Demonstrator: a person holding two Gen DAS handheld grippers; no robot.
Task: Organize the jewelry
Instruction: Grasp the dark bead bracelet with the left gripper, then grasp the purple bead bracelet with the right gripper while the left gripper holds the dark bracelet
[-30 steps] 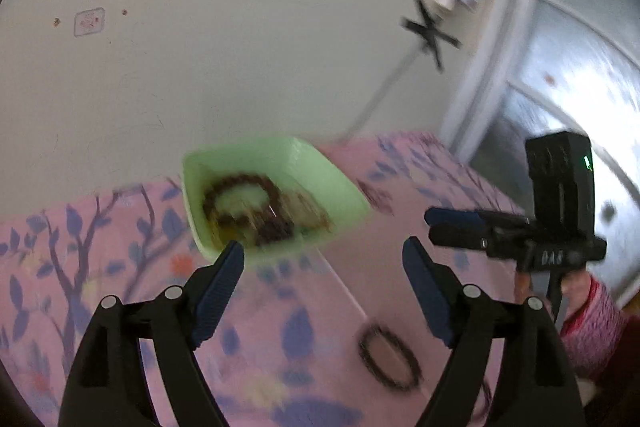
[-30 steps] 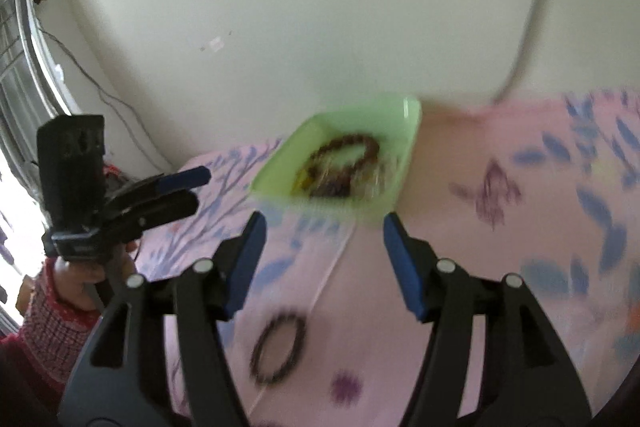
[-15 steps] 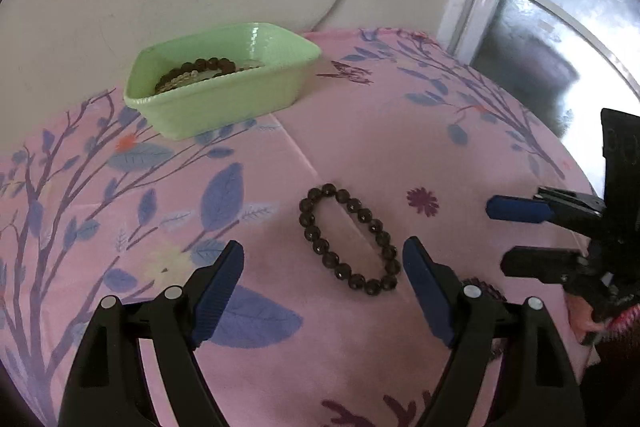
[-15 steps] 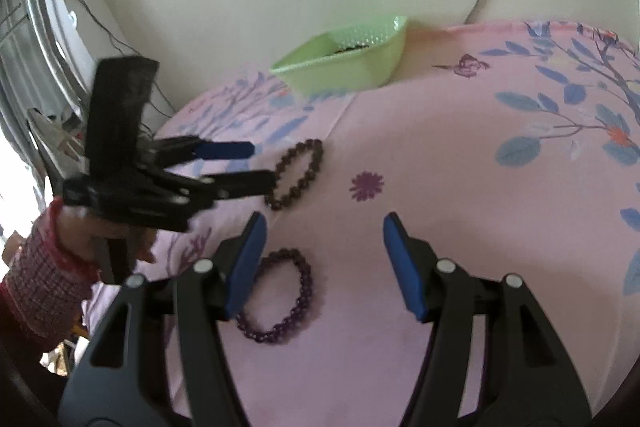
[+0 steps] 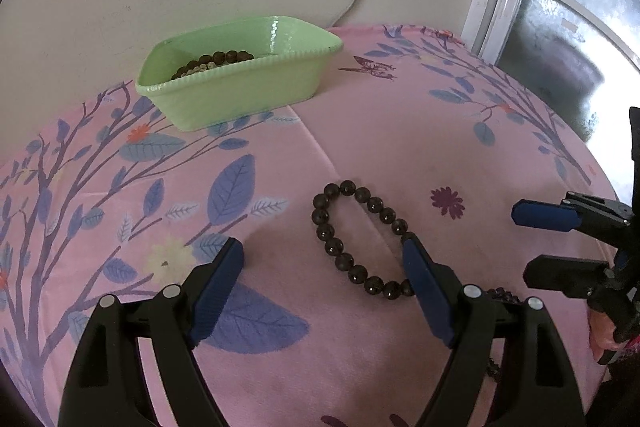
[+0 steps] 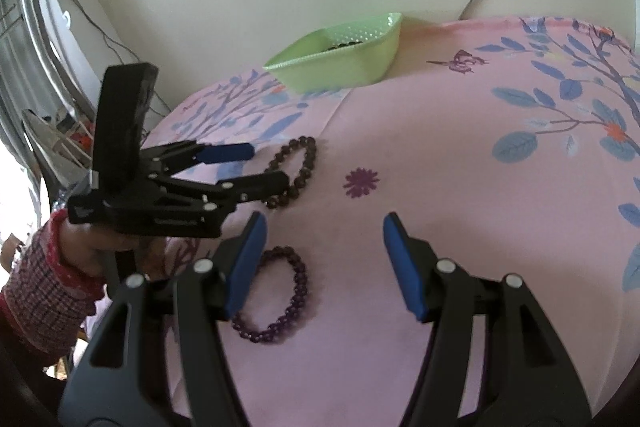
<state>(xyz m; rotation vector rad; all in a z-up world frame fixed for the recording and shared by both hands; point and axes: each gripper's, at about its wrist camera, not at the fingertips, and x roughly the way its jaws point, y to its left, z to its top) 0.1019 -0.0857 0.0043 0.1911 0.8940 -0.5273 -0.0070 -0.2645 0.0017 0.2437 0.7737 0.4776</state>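
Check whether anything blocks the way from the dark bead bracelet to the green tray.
Nothing visible does. Between the dark bead bracelet and the green tray lies only bare pink cloth. The tray already holds other beads, with room left.

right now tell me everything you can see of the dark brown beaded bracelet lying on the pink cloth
The dark brown beaded bracelet is a closed loop of round, glossy, near-black beads, looking like polished wood or stone. It lies flat in a long oval on the pink floral tablecloth, in front of the green plastic tray and apart from it. The open left gripper frames it; the right-hand finger covers the loop's near end, contact unclear. From the right wrist view a purple bead bracelet lies separately nearby.
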